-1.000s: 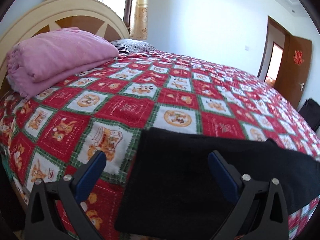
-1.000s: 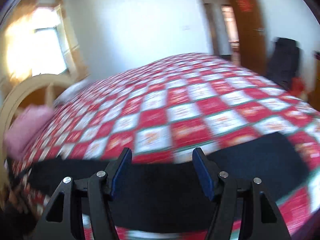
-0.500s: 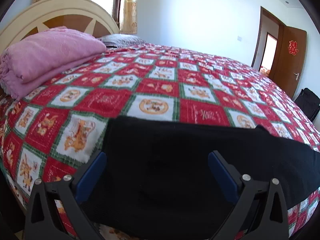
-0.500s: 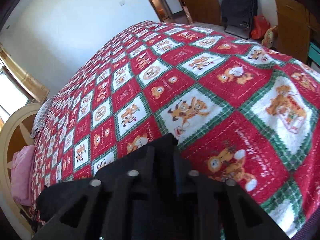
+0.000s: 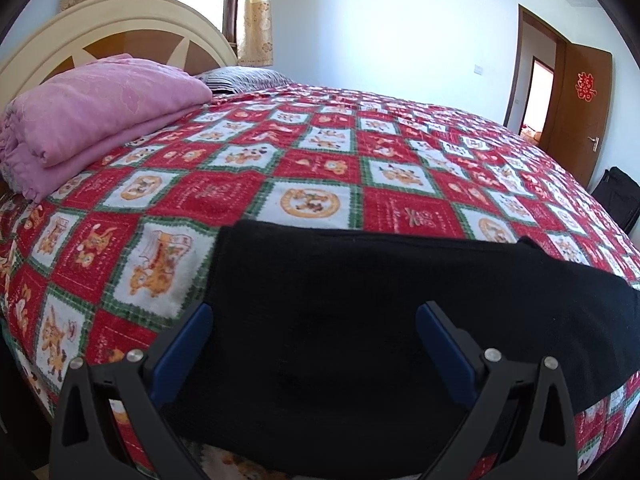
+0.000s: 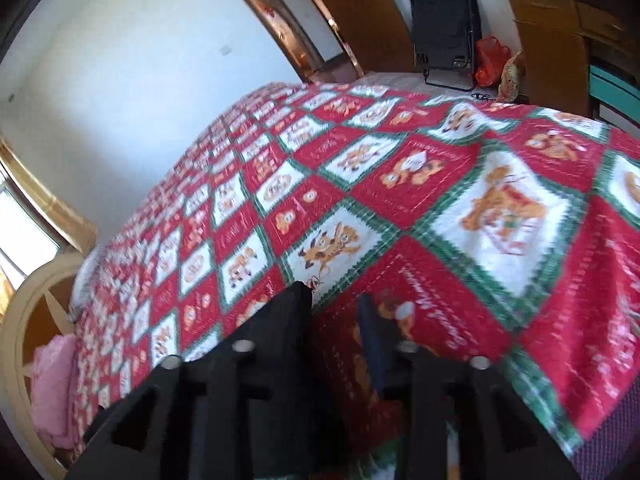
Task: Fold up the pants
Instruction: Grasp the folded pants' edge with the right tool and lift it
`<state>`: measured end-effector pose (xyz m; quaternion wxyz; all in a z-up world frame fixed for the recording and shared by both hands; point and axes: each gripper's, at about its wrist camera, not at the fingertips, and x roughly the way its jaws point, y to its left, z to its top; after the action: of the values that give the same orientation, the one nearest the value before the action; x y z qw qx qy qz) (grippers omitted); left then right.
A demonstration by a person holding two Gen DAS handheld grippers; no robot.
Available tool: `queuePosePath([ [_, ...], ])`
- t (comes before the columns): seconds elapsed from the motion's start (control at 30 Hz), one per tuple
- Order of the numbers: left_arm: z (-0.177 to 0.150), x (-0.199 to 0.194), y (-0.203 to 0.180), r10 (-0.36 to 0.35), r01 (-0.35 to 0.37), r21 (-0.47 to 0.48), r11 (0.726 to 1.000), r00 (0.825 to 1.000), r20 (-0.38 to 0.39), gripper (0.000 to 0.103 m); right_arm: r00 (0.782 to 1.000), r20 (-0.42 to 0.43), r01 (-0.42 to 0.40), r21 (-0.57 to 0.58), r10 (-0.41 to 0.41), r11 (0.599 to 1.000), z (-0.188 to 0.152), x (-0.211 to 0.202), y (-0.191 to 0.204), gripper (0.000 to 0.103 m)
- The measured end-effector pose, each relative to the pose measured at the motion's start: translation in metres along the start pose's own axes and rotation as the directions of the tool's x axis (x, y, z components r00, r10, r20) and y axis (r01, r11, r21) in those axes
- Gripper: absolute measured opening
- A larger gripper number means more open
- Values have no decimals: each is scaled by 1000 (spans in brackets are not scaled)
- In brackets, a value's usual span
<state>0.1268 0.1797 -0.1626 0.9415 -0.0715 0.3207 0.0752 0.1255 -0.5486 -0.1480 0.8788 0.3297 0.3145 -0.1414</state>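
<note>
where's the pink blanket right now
In the left wrist view the folded pink blanket lies at the upper left on the red patterned bedspread, against the headboard.

We saw a bed under a red, green and white checkered quilt (image 5: pixel 320 168) with cartoon squares. A folded pink blanket (image 5: pixel 92 120) lay at the head, against a cream and brown headboard (image 5: pixel 120 28), with a striped pillow (image 5: pixel 244 78) just beside it. Gold curtains (image 5: pixel 256 12) hung behind. A brown door (image 5: pixel 580 112) carried a red paper ornament (image 5: pixel 585 86). A black bag (image 6: pixel 444 20) stood on the floor, with a red bag (image 6: pixel 490 60) near it, beside a wooden cabinet (image 6: pixel 548 40).
</note>
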Motion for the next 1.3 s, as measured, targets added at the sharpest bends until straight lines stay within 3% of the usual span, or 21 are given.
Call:
queuePosePath([
  [0.13,0,1,5,7,-7,-19,1000,1000,3,103,1000,9,-23,-16,23,1000,-13,-28,2,38],
  [0.27,-4,6,2,27,-27,8,1000,1000,4,103,997,-78,6,-92,-13,996,-34,-23,9,38],
  [0.33,-7,14,3,47,-47,32,998,999,-8,103,996,-66,55,-135,-64,989,-41,-19,8,28],
  [0.47,-7,14,11,29,-29,8,1000,1000,-8,103,996,-79,31,-119,-41,992,-37,-23,9,28],
  [0.6,0,3,16,60,-60,9,998,998,24,103,999,-42,-2,-111,-3,994,-28,-34,11,29],
  [0.77,0,9,30,62,-61,-45,997,998,5,103,997,-73,-45,-128,36,991,-14,-22,20,29],
  [0.83,-6,19,33,44,-45,-56,997,999,-25,103,992,-123,-14,-151,-5,988,-12,-8,23,29],
  [0.93,-10,19,36,26,-25,-72,997,1000,5,103,986,-140,62,-183,-88,981,-16,8,19,29],
  [1.1,-5,18,41,25,-25,-84,996,1000,0,103,988,-156,-8,-132,-12,991,-13,5,4,29],
  [1.3,-11,21,41,24,-21,-88,996,999,30,103,983,-184,-6,-199,-31,980,-18,10,14,29],
])
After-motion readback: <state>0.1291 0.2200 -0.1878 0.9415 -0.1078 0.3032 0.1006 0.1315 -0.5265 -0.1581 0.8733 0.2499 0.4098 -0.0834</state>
